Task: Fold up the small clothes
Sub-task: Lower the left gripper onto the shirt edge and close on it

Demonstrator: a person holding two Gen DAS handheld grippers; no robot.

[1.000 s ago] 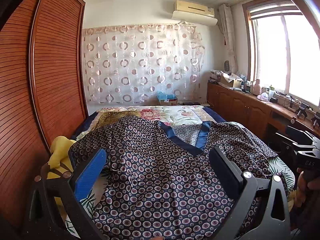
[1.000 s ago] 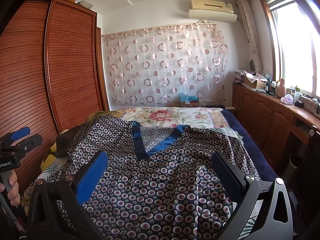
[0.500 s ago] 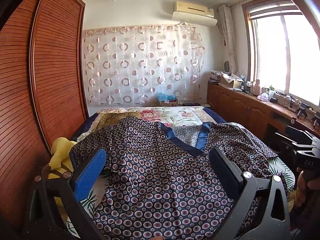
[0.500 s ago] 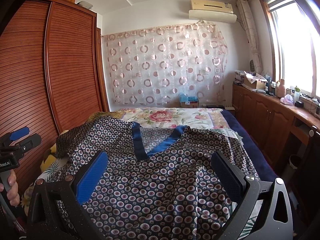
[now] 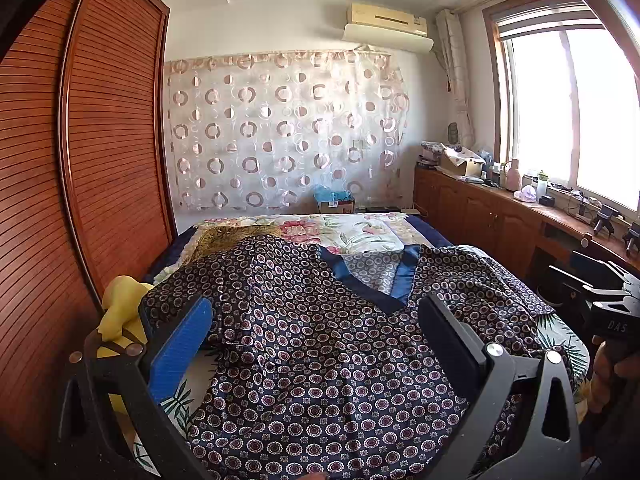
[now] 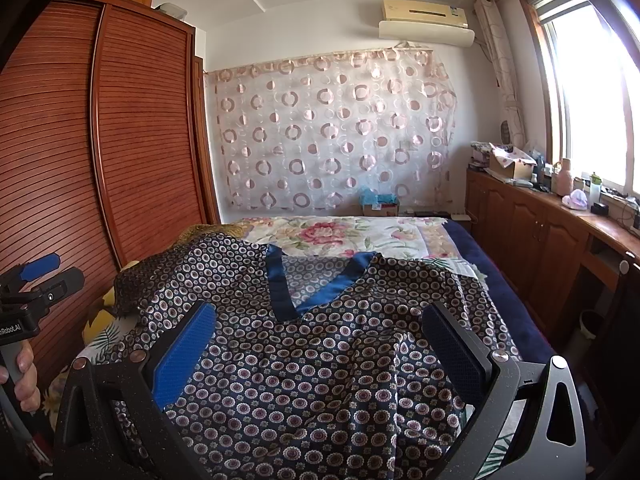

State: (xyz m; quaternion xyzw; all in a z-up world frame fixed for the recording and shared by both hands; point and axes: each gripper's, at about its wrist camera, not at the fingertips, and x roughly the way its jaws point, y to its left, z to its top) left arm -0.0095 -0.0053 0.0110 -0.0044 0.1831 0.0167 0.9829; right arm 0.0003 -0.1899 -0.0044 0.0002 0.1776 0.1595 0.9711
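In the left wrist view, the left gripper [image 5: 316, 330] has its black fingers spread wide, one faced with a blue ribbed pad [image 5: 178, 346], and nothing is between them. Beyond and beneath them a navy satin top printed with small pink-and-white rosettes, with a plain blue V-neck band [image 5: 320, 344], lies spread and rumpled across the floral-print bedspread [image 5: 352, 230], neckline pointing away from the camera. A yellow plush toy [image 5: 118, 304] sits at the bed's left edge beside the reddish-brown slatted wooden wardrobe [image 5: 80, 168]. At the right edge the right gripper [image 5: 596, 292] shows as a black body held in a hand, with pale letters reading "DAS". In the right wrist view, the right gripper [image 6: 318, 330] is likewise parted wide over the same top [image 6: 304, 372], gripping nothing; the fabric runs under both fingers. At the left edge the left gripper [image 6: 42, 274] appears with its fingers apart, its handle held in a hand and bearing a partly cut-off label reading "nRobot.AI". A cream wall air conditioner [image 6: 426, 22] hangs above a sheer curtain with ring patterns [image 6: 332, 132]; its small badge is unreadable.
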